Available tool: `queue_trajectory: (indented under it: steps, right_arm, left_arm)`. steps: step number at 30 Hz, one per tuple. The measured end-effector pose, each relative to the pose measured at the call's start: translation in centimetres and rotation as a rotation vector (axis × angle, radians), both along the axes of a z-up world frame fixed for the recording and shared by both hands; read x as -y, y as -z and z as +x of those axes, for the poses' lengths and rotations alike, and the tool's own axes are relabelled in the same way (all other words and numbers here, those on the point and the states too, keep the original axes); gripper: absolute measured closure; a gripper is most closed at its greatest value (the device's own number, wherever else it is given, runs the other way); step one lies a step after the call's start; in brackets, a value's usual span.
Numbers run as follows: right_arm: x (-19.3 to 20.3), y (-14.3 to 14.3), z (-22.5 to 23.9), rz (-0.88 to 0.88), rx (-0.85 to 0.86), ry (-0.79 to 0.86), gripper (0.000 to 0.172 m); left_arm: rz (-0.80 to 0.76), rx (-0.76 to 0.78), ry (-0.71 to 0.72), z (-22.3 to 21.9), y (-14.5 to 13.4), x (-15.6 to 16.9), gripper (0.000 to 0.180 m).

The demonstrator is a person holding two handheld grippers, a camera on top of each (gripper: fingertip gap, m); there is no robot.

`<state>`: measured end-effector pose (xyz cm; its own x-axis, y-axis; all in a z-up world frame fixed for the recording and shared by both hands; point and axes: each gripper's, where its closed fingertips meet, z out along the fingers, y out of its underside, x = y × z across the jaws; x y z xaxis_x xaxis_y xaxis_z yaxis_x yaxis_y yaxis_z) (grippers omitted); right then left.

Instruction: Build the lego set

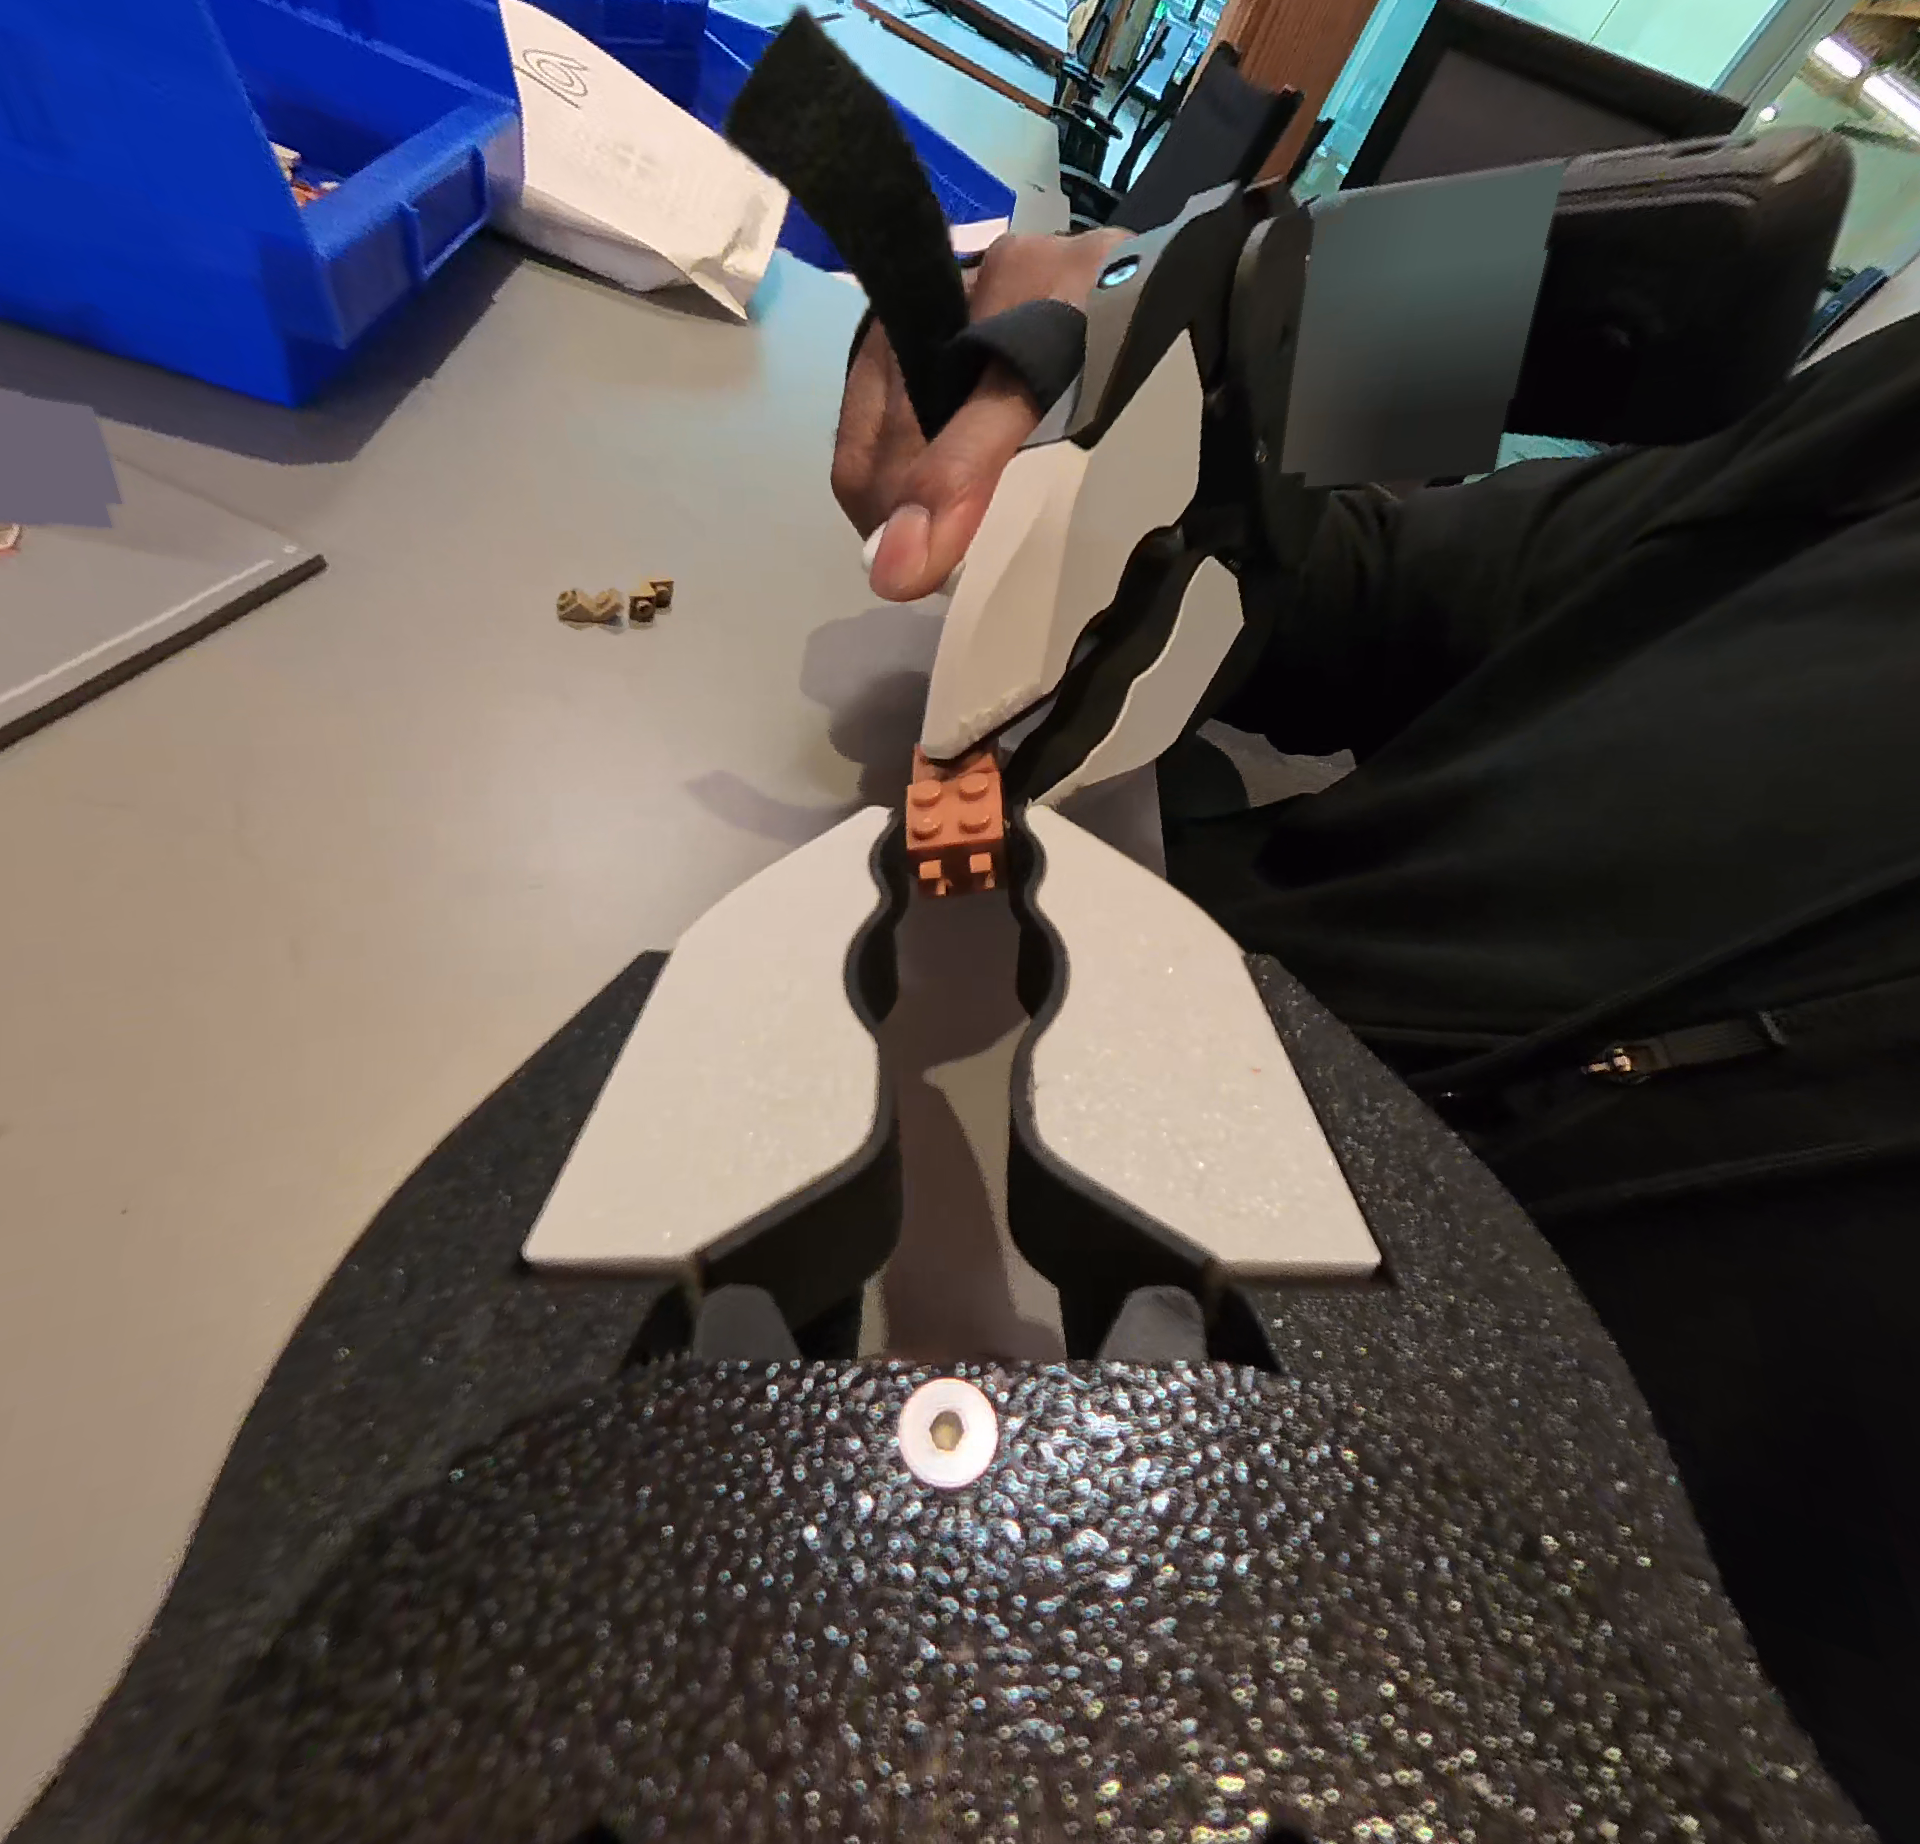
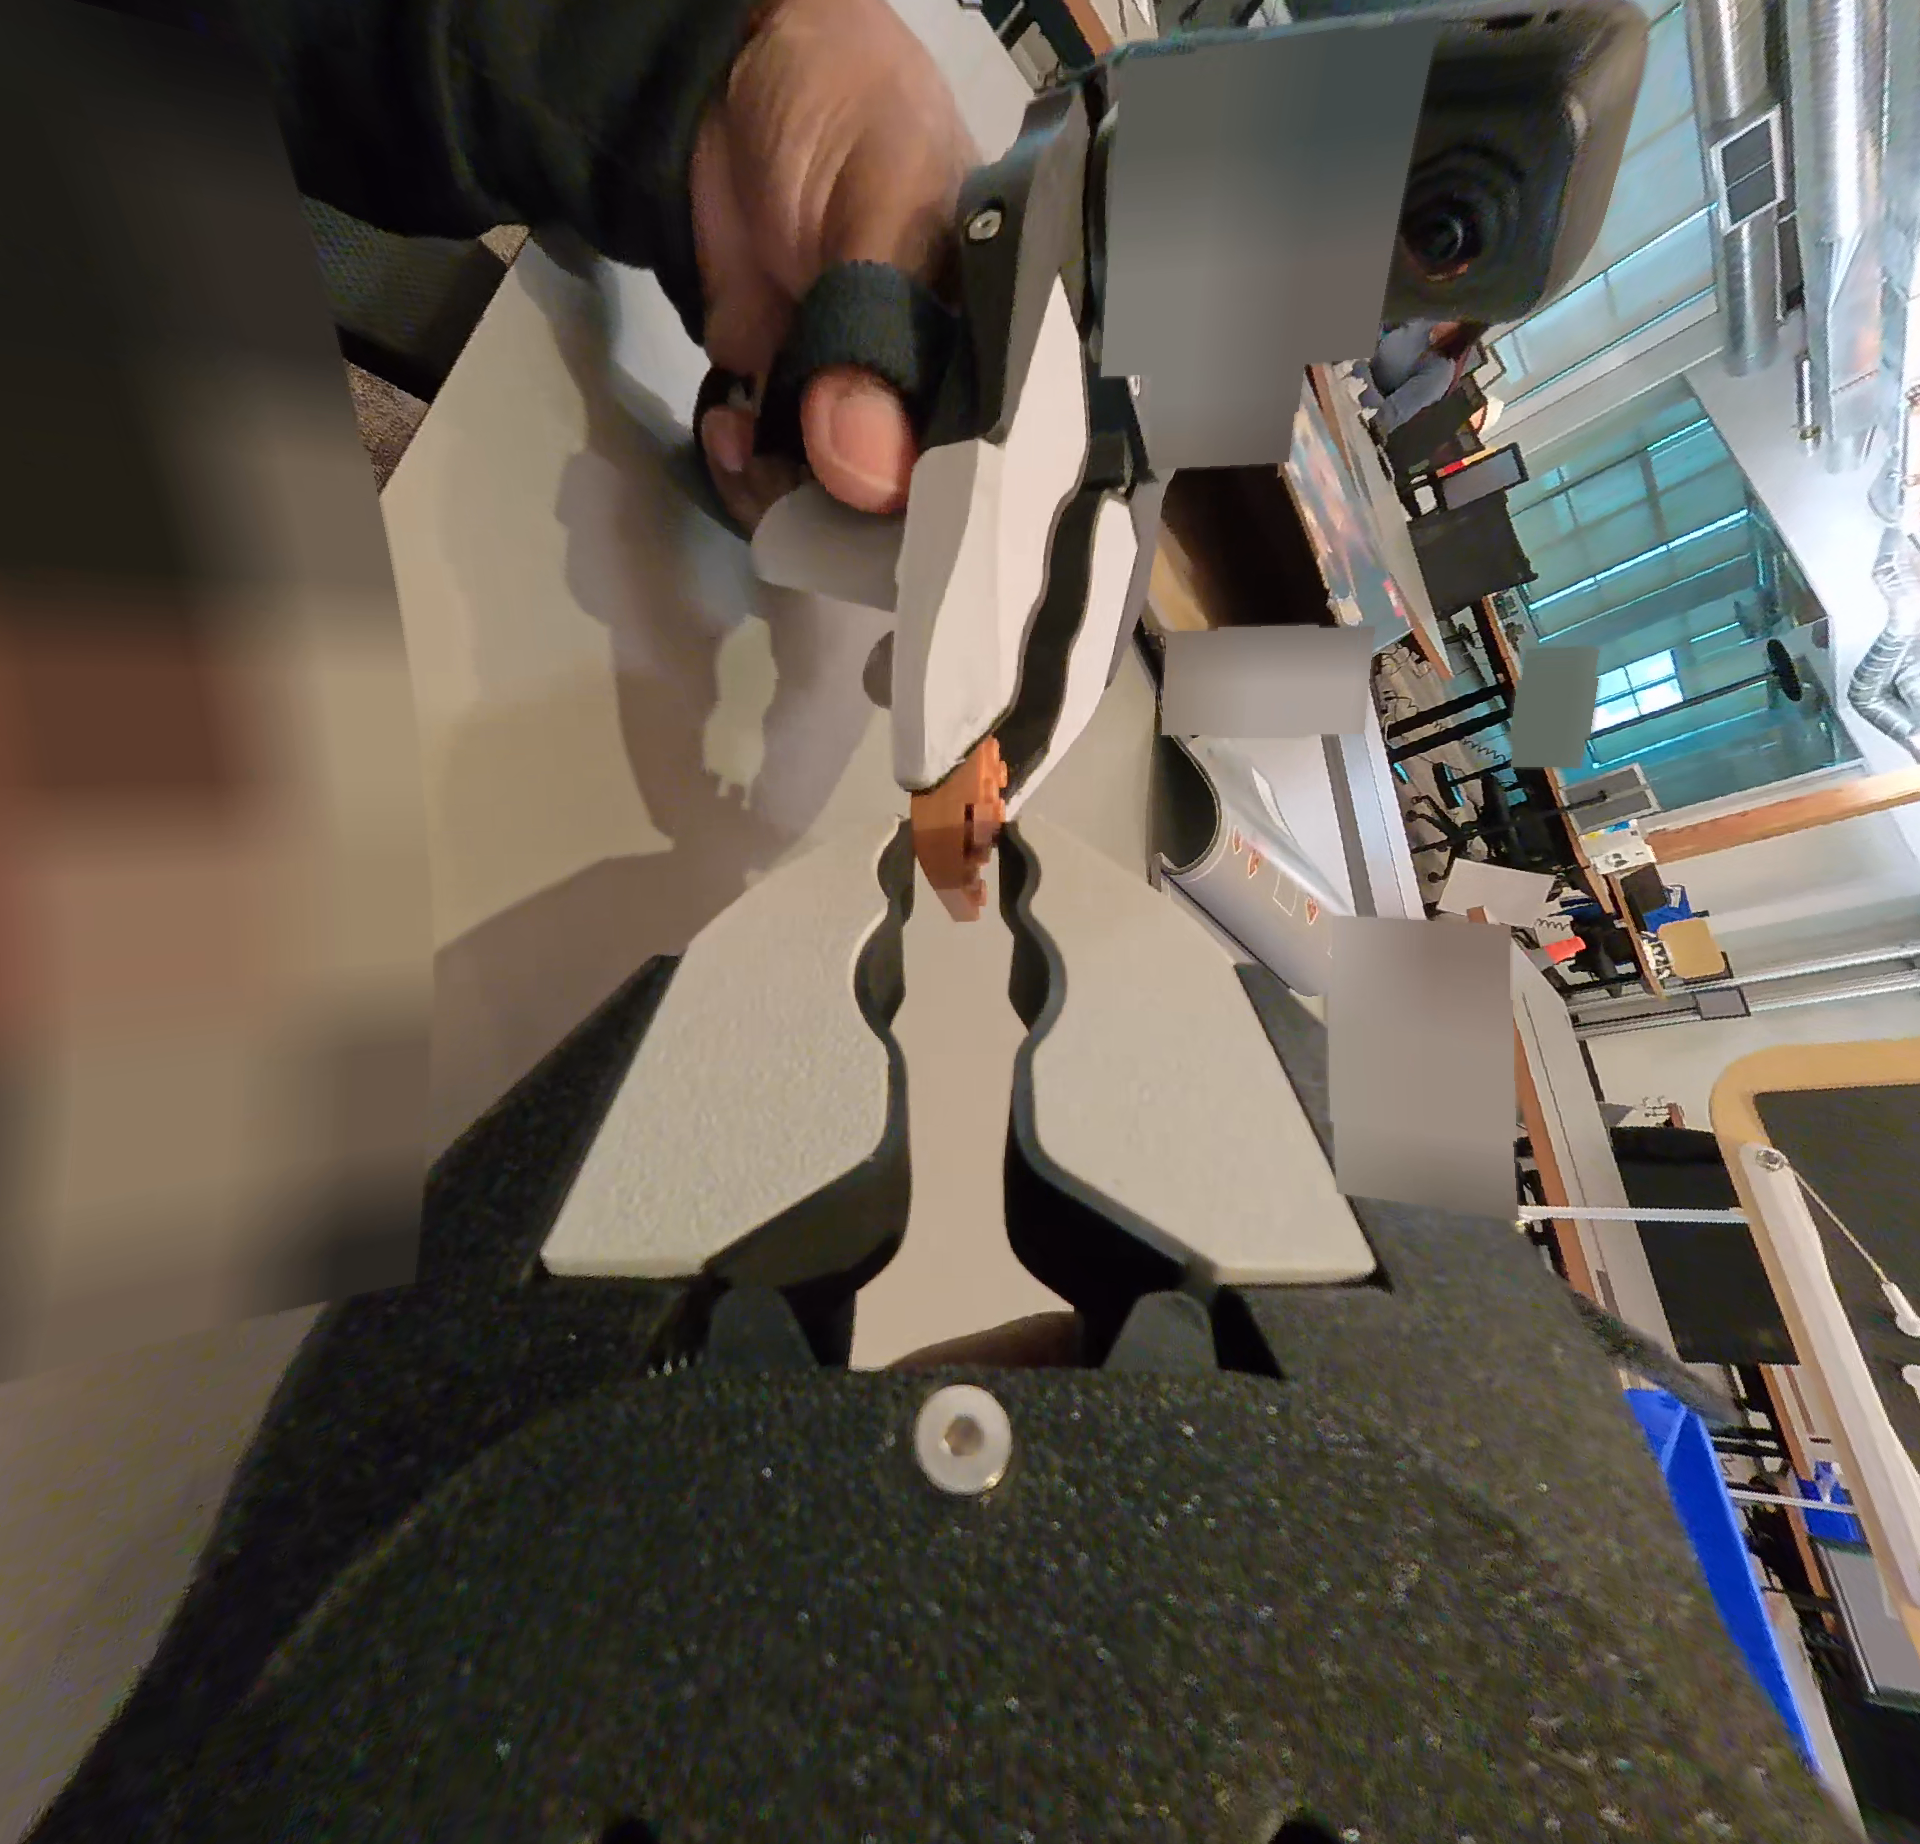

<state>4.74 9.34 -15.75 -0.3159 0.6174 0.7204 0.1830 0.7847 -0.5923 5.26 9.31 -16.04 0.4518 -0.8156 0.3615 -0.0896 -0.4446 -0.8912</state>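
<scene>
A grey table (image 1: 364, 963) is spread under everything. Blue storage bins (image 1: 239, 153) are parked at its far left, with a white bag (image 1: 623, 184) bearing printed marks slumped against them; what's printed is left unread. A dark-edged grey mat (image 1: 135, 610) is laid at the left edge. A black strap (image 1: 862, 236) is looped off the person's hand (image 1: 914, 485) and partly blocks the view of the bins behind it. A couple of small tan bricks (image 1: 613, 605) are left loose on the table, well apart from the grippers.

Up off the table, an orange brick piece (image 1: 956, 828) is gripped from both ends: the left gripper (image 1: 954, 838) is narrowed down on the near part, and the right gripper (image 2: 951, 859) is narrowed on the other end, tips nearly meeting.
</scene>
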Motion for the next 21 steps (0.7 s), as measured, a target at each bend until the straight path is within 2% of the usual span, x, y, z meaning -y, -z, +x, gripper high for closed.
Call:
queue_trajectory:
  steps: [13,21]
  right_arm:
    - [-0.1,-1.1,-0.1,0.127,-0.029,0.01,0.158]
    - [-0.4,-1.5,-0.3,0.144,-0.093,0.035,0.157]
  left_arm:
    - [-0.057,0.14,-0.008,0.0,-1.1,-0.2,0.164]
    - [-0.033,0.149,-0.023,-0.3,-1.4,-0.4,0.164]
